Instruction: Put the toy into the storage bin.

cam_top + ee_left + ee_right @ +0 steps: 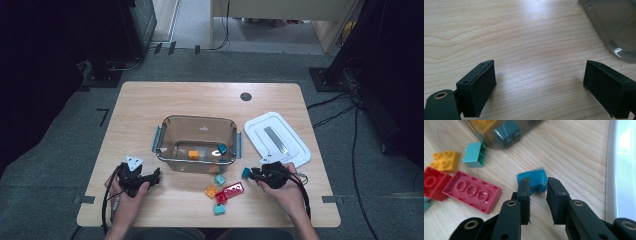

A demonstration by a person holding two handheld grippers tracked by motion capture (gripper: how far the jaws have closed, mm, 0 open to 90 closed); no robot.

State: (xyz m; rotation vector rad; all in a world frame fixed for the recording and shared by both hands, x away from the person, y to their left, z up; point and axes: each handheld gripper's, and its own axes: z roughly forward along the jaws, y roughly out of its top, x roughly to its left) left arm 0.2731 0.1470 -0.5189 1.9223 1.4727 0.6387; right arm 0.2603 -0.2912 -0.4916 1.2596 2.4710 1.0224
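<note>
My right gripper (pixel 537 186) pinches the blue brick (pixel 534 180) at frame centre. My left gripper (pixel 539 82) stands spread over bare table (pixel 524 37).

I see the clear plastic container (pixel 172 127) sitting mid-table (pixel 150 100), with an orange brick (pixel 193 154) and a teal brick (pixel 222 148) inside it. Just to its right lies the white lid (pixel 276 139). In front of it sit a pink brick (pixel 234 190), a red one (pixel 221 197), an orange one (pixel 211 190) and two light teal ones (pixel 220 179) (pixel 219 209).
</note>
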